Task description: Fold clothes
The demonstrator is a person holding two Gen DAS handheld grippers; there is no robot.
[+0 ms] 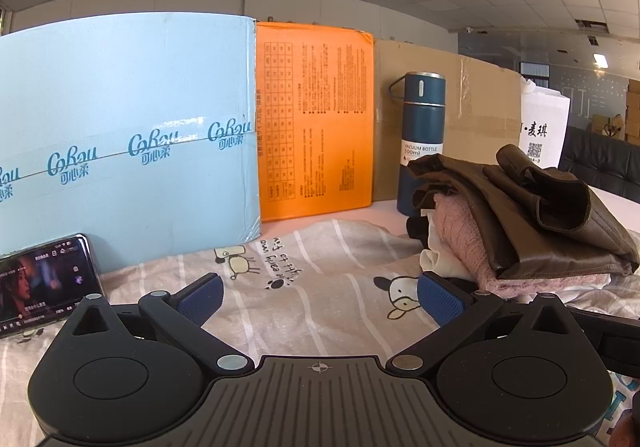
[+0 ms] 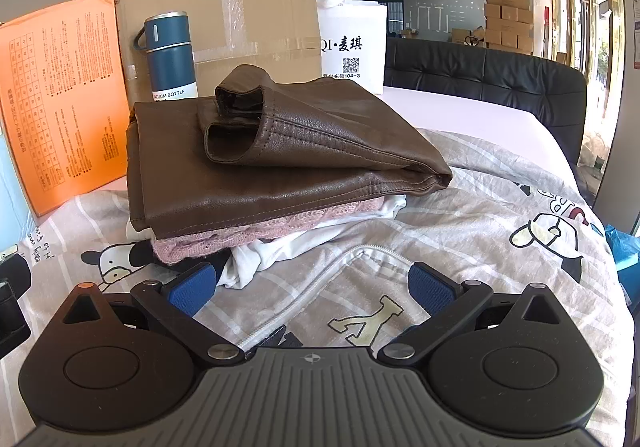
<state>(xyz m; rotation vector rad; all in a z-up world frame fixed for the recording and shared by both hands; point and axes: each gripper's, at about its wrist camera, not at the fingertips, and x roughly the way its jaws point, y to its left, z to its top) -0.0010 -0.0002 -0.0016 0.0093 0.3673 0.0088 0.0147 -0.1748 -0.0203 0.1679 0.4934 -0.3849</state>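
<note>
A brown leather garment [image 2: 280, 151] lies folded on top of a stack, its two cuffs doubled back and gaping toward the right wrist camera. Beneath it sit a pink knit [image 2: 224, 239] and a white garment [image 2: 276, 247], with something black at the bottom that is too hidden to name. The stack rests on a striped cartoon-print sheet [image 2: 480, 215] that covers the surface.

The right gripper [image 2: 312, 289] points almost straight at the stack, which lies just ahead and slightly to the left of its spread, empty jaws; the pile's long axis runs across the view from left to right. From the left gripper [image 1: 320, 297], the stack sits off to the right, and its jaws too are spread with nothing between them. The right hand therefore looks the nearer and better aligned for any further tidying of the pile.

Behind the stack stand a blue vacuum bottle [image 2: 170, 55], an orange carton [image 2: 64, 95], a brown cardboard box [image 2: 248, 23] and a white bag [image 2: 352, 47]. A light blue box [image 1: 128, 127] and a phone [image 1: 44, 283] are to the left.
</note>
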